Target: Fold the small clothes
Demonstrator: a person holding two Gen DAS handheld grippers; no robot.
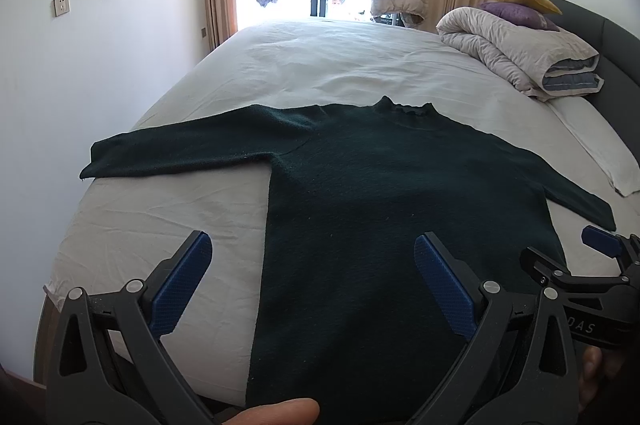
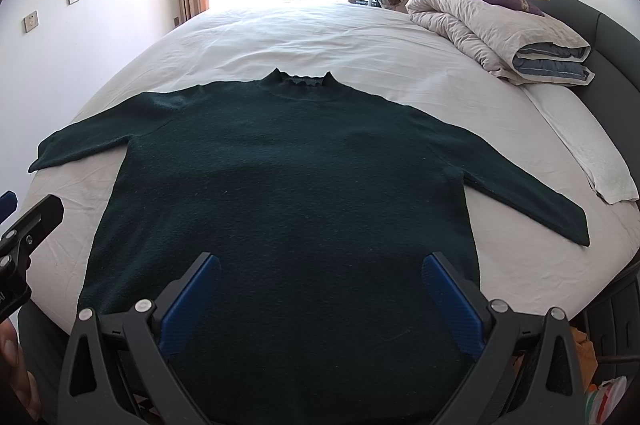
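A dark green long-sleeved sweater (image 1: 384,185) (image 2: 288,177) lies flat on the white bed sheet (image 1: 320,65) (image 2: 304,33), collar away from me, both sleeves spread out to the sides. My left gripper (image 1: 314,245) hovers open over the sweater's lower left edge, nothing between its blue pads. My right gripper (image 2: 320,265) hangs open above the lower middle of the sweater, also holding nothing. The right gripper's body shows at the right edge of the left wrist view, and the left gripper's body at the left edge of the right wrist view.
A rolled beige duvet (image 1: 516,45) (image 2: 496,29) with purple and yellow pillows lies at the bed's far right by the grey headboard (image 1: 612,37). A folded white towel (image 2: 588,153) lies on the right side. A white wall runs along the left; a balcony door stands beyond.
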